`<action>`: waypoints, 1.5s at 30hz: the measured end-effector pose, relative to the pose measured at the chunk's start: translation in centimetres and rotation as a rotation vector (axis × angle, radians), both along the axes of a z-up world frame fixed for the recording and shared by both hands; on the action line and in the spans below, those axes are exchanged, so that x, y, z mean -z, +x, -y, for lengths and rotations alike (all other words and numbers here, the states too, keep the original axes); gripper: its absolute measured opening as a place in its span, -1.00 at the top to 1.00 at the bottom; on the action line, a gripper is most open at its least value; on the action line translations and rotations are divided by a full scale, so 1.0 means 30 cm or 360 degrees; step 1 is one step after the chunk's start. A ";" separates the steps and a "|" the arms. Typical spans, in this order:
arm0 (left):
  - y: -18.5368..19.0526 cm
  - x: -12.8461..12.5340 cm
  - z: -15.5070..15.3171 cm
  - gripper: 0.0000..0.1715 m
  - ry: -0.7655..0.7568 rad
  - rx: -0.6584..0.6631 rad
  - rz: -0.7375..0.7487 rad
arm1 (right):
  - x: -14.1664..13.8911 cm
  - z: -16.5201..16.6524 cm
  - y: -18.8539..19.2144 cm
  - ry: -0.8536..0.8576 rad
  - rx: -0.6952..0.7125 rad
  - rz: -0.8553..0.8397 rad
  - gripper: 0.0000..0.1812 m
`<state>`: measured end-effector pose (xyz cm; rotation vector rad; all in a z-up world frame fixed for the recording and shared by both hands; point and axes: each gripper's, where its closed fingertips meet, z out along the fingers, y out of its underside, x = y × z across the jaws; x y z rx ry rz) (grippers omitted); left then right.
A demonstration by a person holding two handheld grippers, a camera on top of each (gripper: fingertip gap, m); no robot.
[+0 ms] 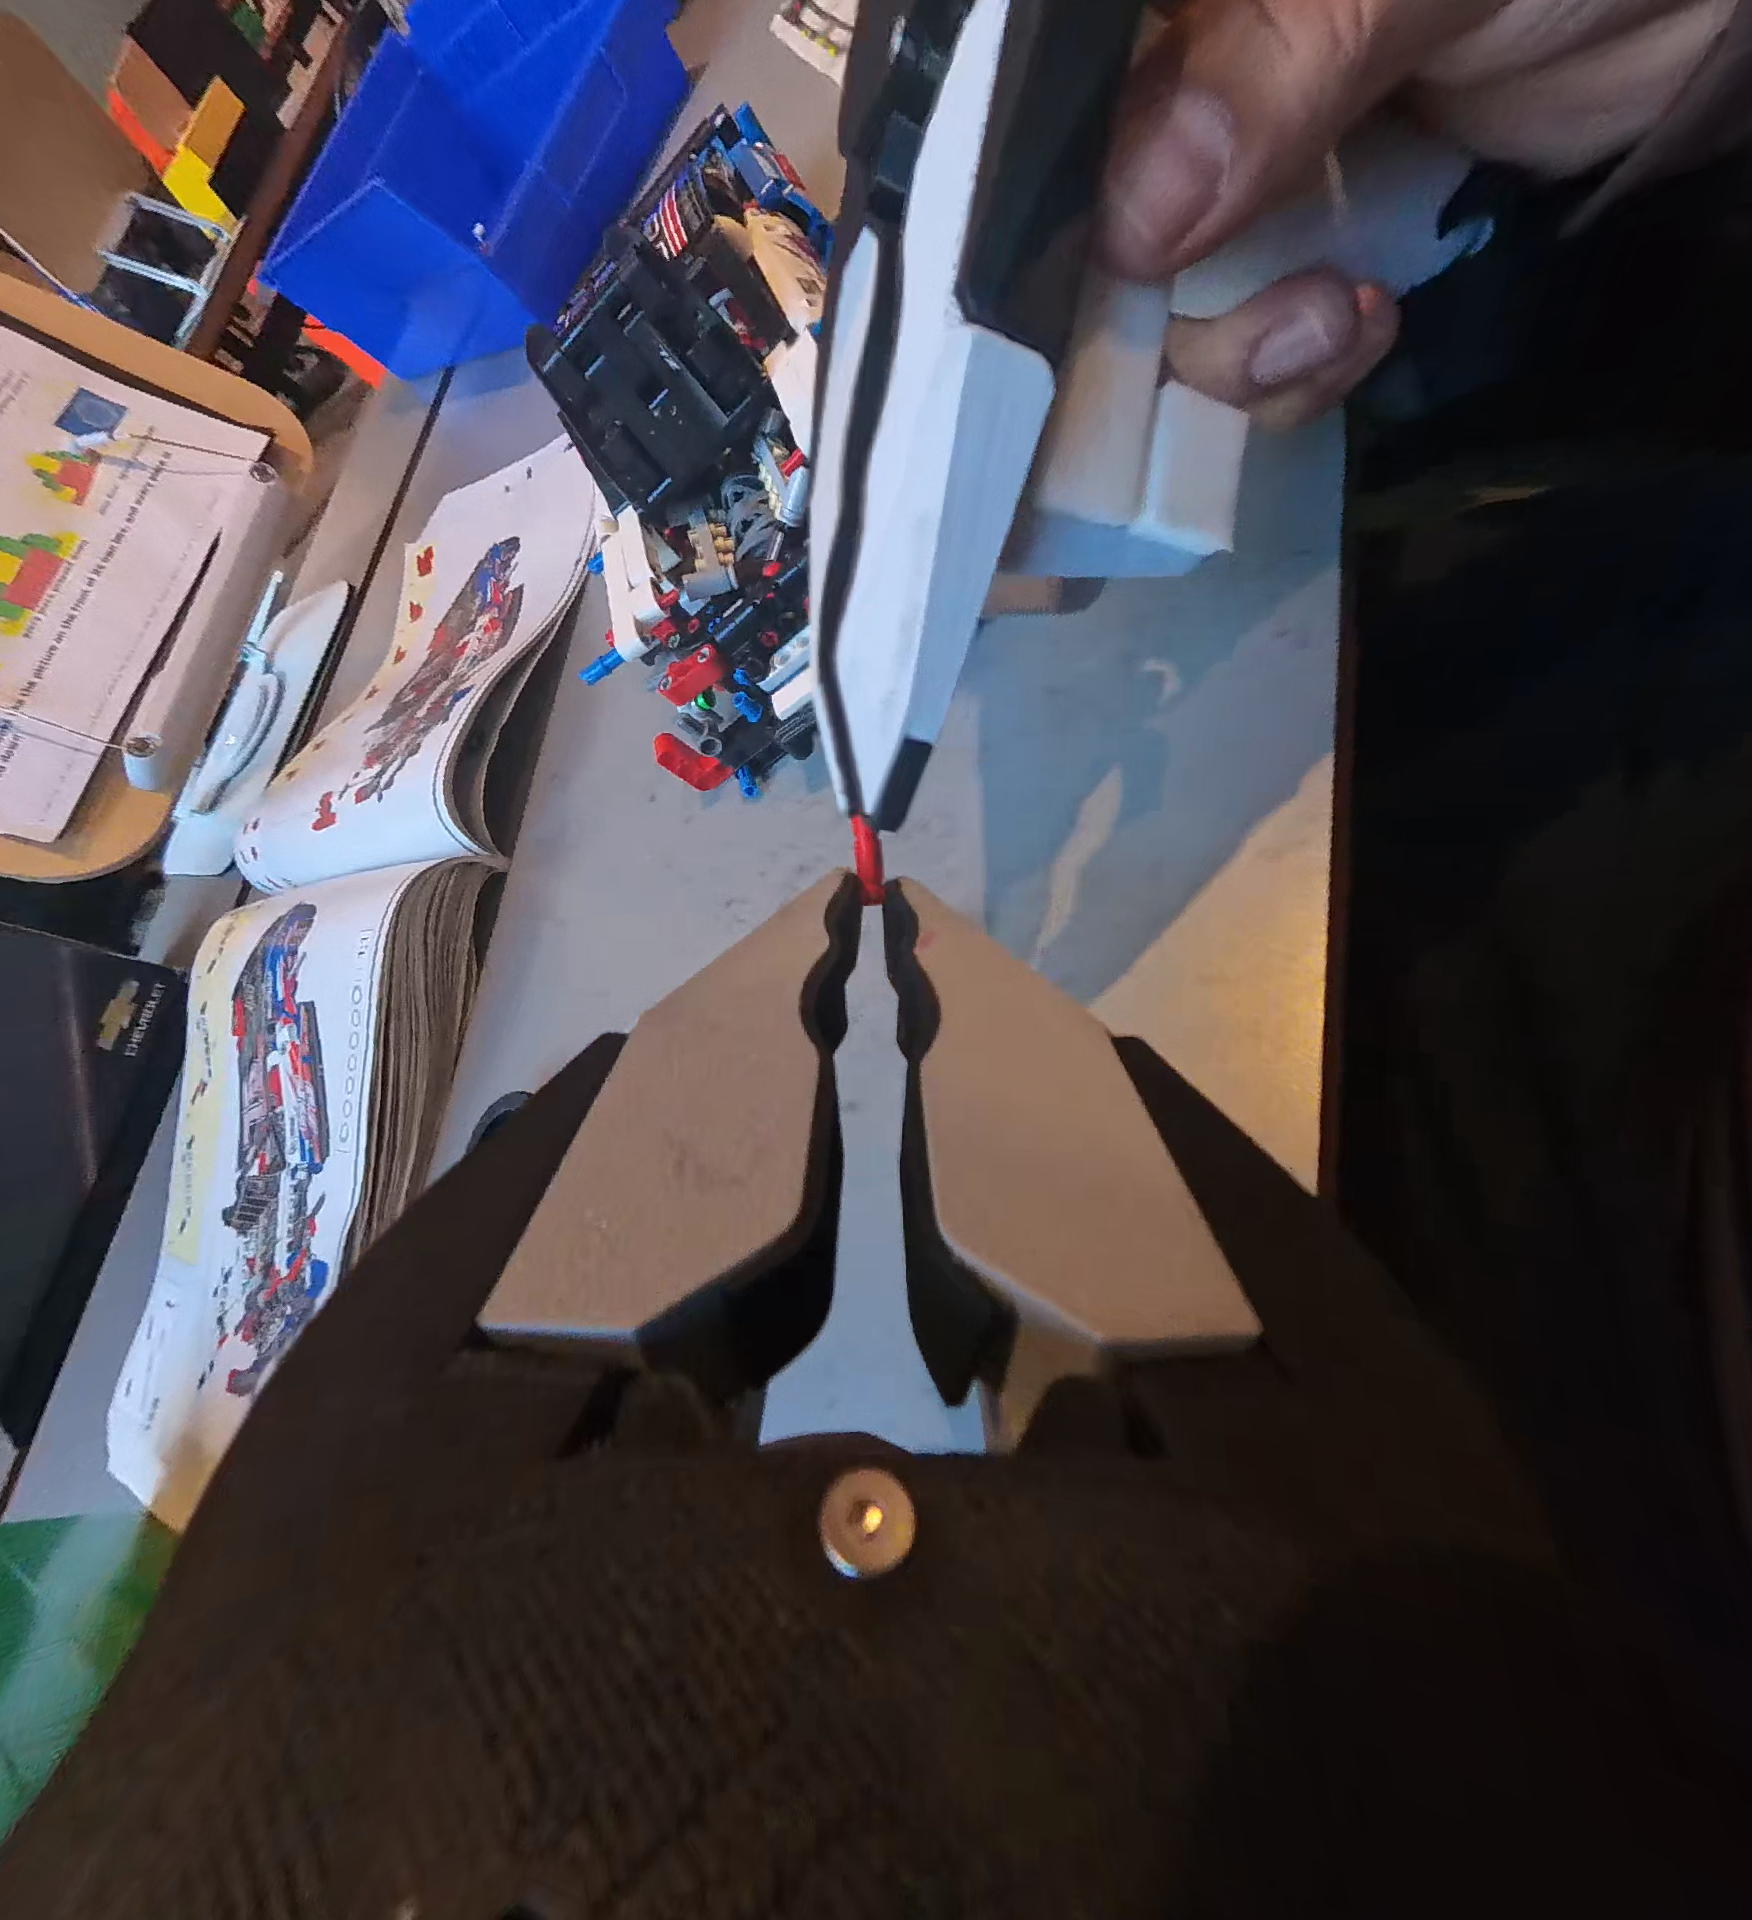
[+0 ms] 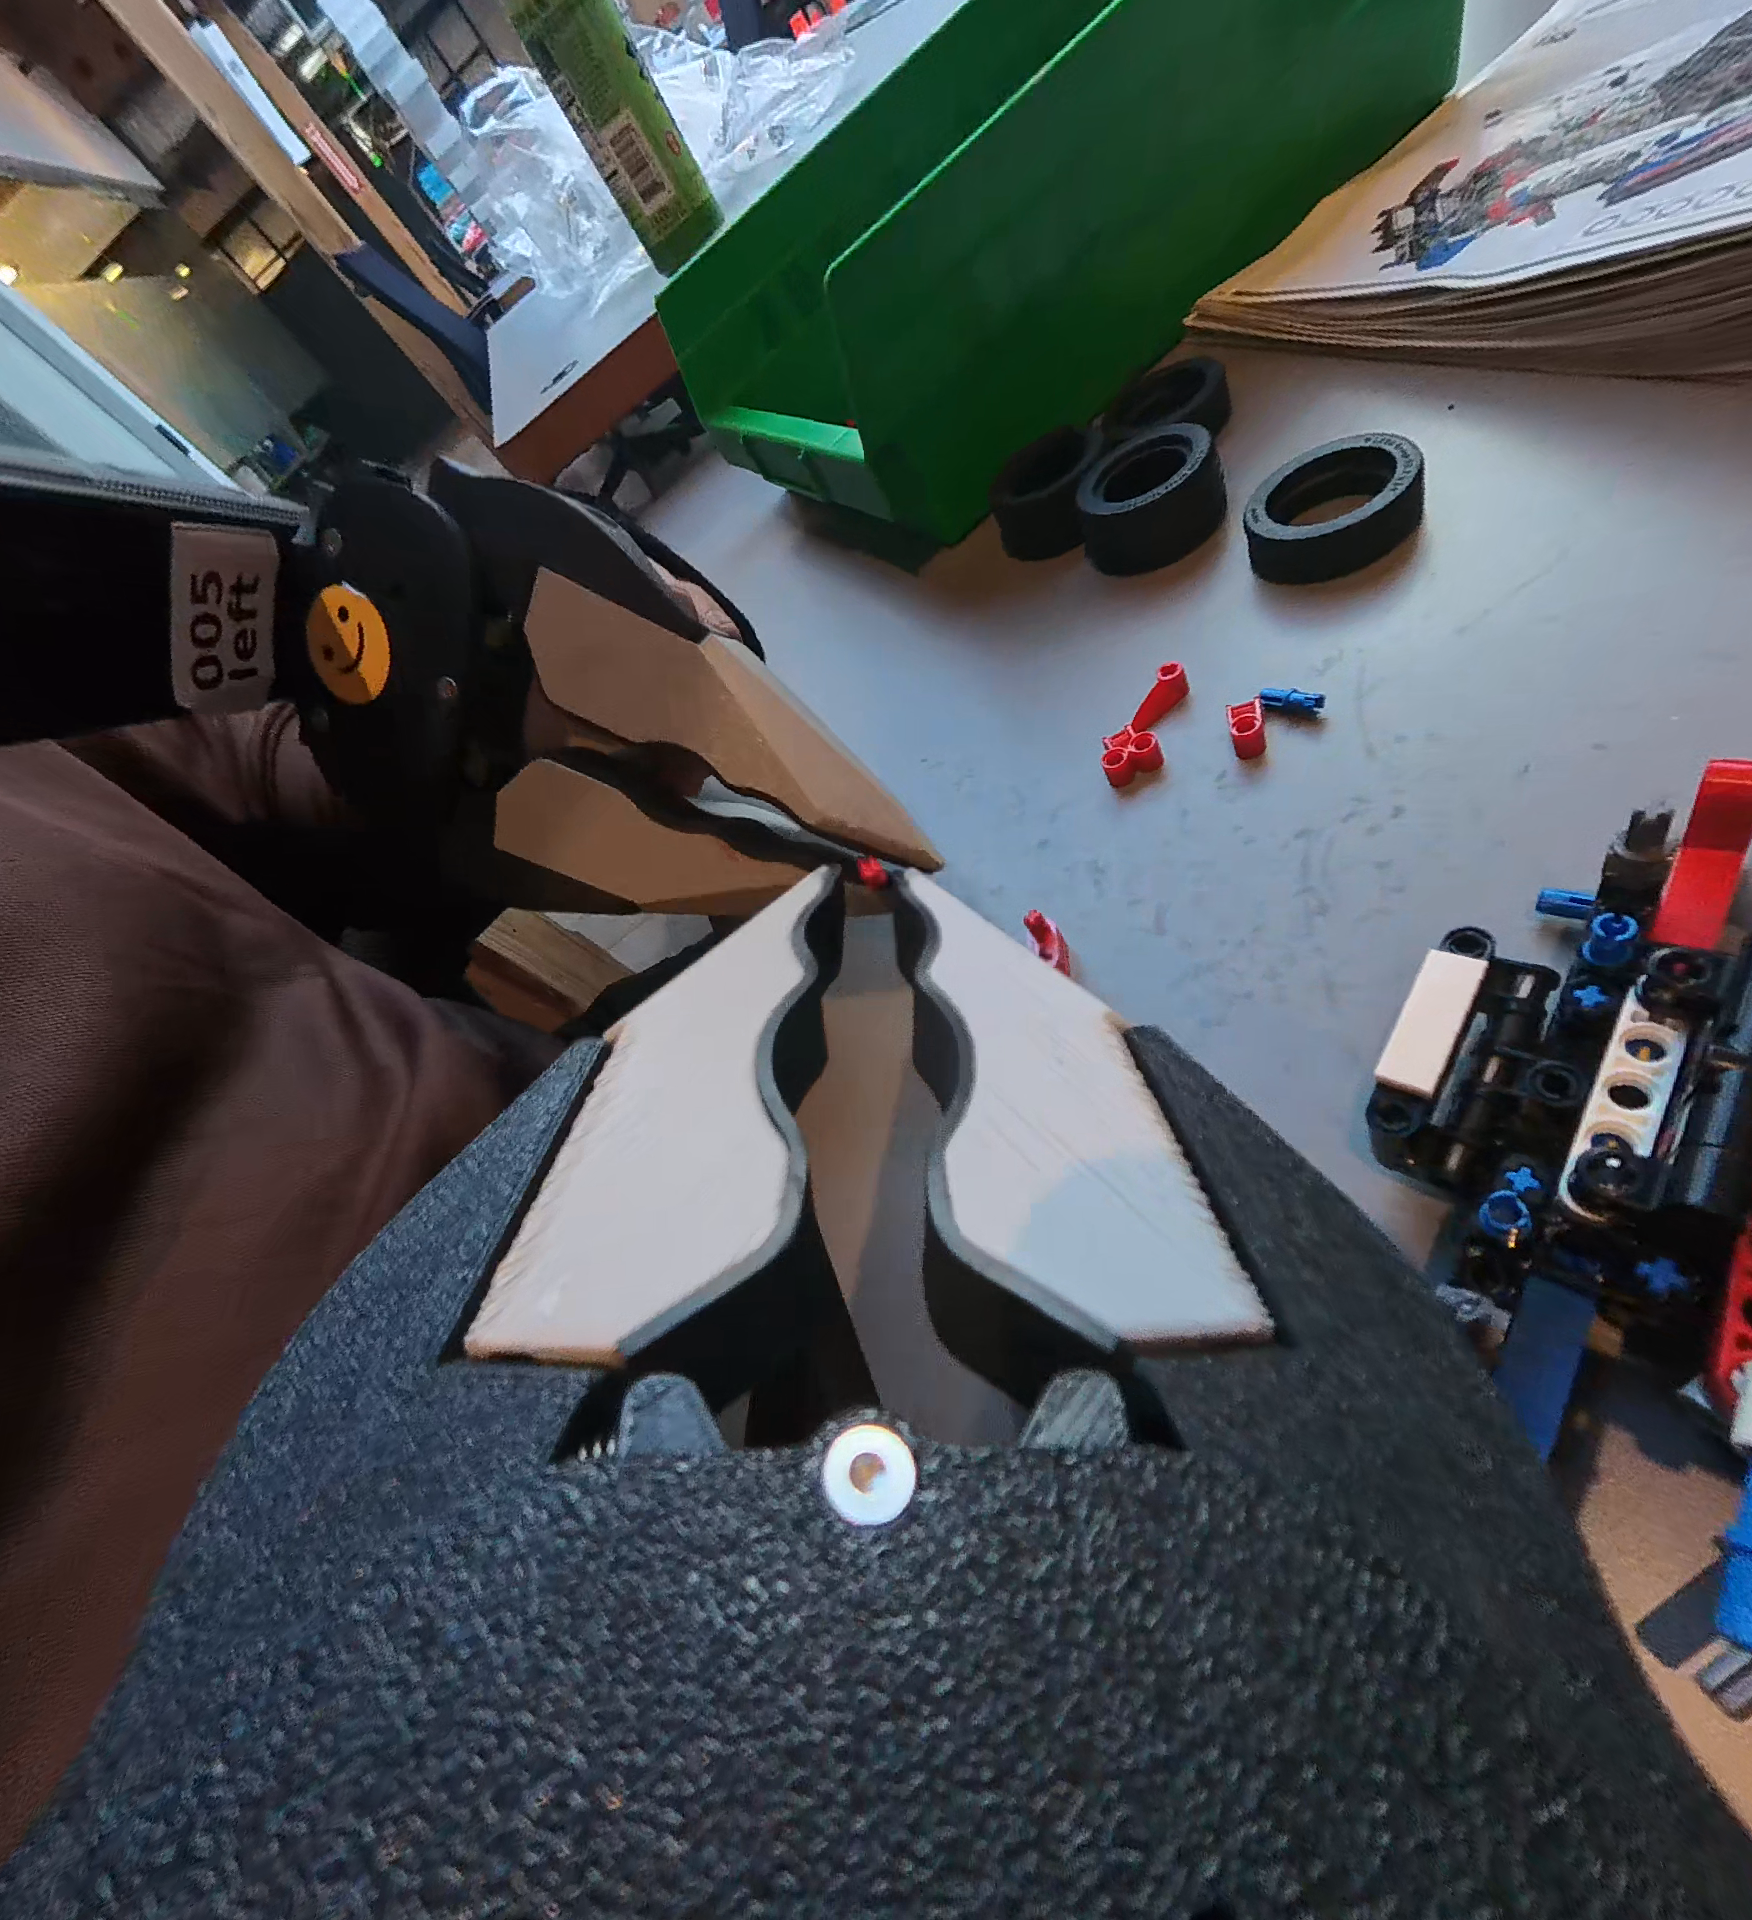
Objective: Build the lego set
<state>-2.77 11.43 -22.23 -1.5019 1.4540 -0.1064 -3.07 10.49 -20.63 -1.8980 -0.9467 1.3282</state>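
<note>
Grey tabletop (image 2: 1267,883) is carrying a half-built model car (image 1: 690,499), an open instruction book (image 1: 332,831), black tyres (image 2: 1334,509) and loose red pieces (image 2: 1142,727). Left gripper (image 1: 867,883) and right gripper (image 2: 867,873) are meeting tip to tip above it, both pinching one small red pin (image 1: 864,857).

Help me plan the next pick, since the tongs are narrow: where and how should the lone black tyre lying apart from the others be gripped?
The lone tyre lies flat, its hole facing up. Probably best to come from above and pinch one stretch of the ring wall, one finger inside the hole, one outside. Choose the side away from the tyre cluster and green bin.
</note>
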 end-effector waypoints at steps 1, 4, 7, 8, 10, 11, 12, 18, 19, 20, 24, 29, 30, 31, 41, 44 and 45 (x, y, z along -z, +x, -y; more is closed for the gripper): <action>0.000 0.002 -0.001 0.99 0.0019 -0.0002 -0.0013 | -0.004 -0.002 0.000 0.0007 0.0004 -0.0006 0.91; 0.004 -0.001 0.000 0.99 0.0050 -0.0010 -0.0012 | 0.001 -0.003 -0.003 0.0030 0.0001 0.0026 0.94; 0.005 -0.011 -0.002 0.99 0.0078 -0.0018 -0.0012 | 0.003 0.000 -0.008 0.0042 -0.0001 0.0033 0.95; 0.004 -0.014 -0.004 0.99 0.0101 -0.0024 -0.0014 | 0.001 -0.001 -0.009 0.0048 0.0004 0.0028 0.95; 0.005 -0.017 -0.005 0.99 0.0121 -0.0033 -0.0017 | -0.002 -0.002 -0.010 0.0045 0.0001 0.0025 0.95; 0.005 -0.019 -0.005 0.99 0.0126 -0.0037 -0.0013 | -0.004 -0.003 -0.010 0.0046 0.0002 0.0022 0.95; 0.006 -0.019 -0.005 0.99 0.0128 -0.0037 -0.0013 | -0.005 -0.003 -0.010 0.0047 0.0003 0.0021 0.96; 0.003 -0.014 -0.008 0.99 0.0150 -0.0045 -0.0041 | 0.000 -0.004 -0.012 0.0053 0.0014 0.0034 0.95; 0.002 -0.013 -0.009 0.99 0.0170 -0.0048 -0.0057 | 0.002 -0.005 -0.012 0.0054 0.0016 0.0036 0.95; 0.001 -0.012 -0.010 0.99 0.0190 -0.0052 -0.0074 | 0.003 -0.005 -0.014 0.0049 0.0016 0.0038 0.95; -0.004 -0.006 -0.013 0.99 0.0281 -0.0061 -0.0150 | 0.012 -0.004 -0.016 0.0014 0.0017 0.0046 0.95; -0.004 0.029 -0.004 0.94 0.0138 -0.0027 -0.0143 | 0.038 -0.006 -0.013 0.0086 0.0021 0.0147 0.96; -0.012 0.047 -0.003 0.82 0.0028 -0.0013 -0.0137 | 0.048 -0.008 -0.007 0.0123 0.0022 0.0200 0.96; -0.031 0.069 -0.010 0.70 -0.0083 -0.0011 -0.0157 | 0.056 -0.012 0.001 0.0155 0.0024 0.0250 0.96; -0.046 0.130 -0.056 0.76 -0.0693 0.0293 -0.0147 | 0.114 -0.052 0.018 0.0319 -0.0100 0.0768 0.96; -0.022 0.150 -0.048 0.87 -0.0725 0.0375 -0.0204 | 0.142 -0.053 0.016 0.0358 -0.0153 0.0902 0.95; -0.014 0.152 -0.041 0.93 -0.0727 0.0409 -0.0208 | 0.149 -0.052 0.015 0.0364 -0.0167 0.0934 0.96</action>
